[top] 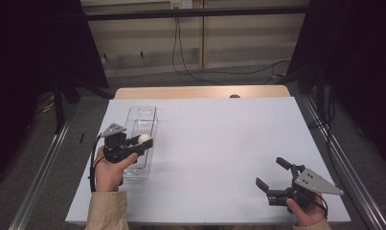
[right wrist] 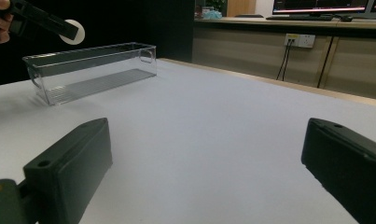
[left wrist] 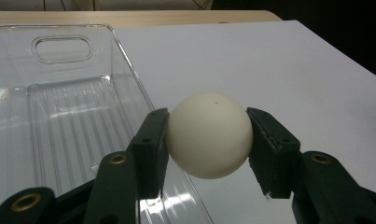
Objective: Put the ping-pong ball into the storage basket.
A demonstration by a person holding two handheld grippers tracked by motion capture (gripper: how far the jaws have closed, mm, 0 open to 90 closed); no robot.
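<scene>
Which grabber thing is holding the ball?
The left gripper, over the clear plastic bin. Its jaws are shut on the white ball. The right gripper stands open with nothing between its jaws, low over the white table.

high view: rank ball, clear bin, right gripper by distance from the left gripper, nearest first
1. Ball: clamped between the left gripper's jaws.
2. Clear bin: directly under and behind it, on the table's left side.
3. Right gripper: far across the table, near the right front corner, jaws open.
</scene>
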